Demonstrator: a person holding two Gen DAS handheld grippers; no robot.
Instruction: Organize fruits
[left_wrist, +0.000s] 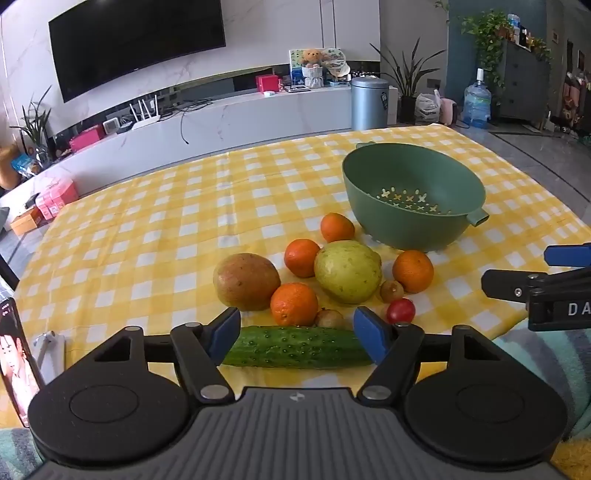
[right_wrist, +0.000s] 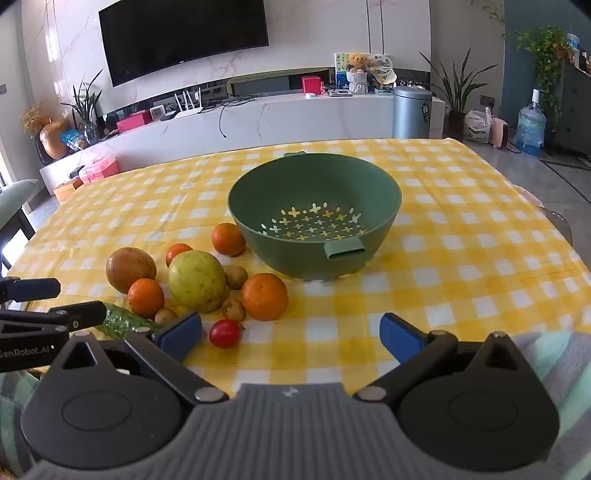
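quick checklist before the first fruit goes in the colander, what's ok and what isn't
1. Colander empty and upright: ok.
2. Left gripper open: ok.
3. Right gripper open, nothing between its pads: ok.
4. Cucumber lies crosswise between the left pads; whether they touch it: cannot tell.
5. Fruits free to pick: not ok, the pear sits packed among oranges.
6. Tomato apart from the pile, near the right gripper: ok.

The tablecloth (right_wrist: 461, 221) is woven cloth, matt. The colander (right_wrist: 314, 192) looks like matt plastic. The cucumber (left_wrist: 295, 347) has bumpy, slightly glossy skin; the cherry tomato (right_wrist: 225, 333) is smooth and shiny.
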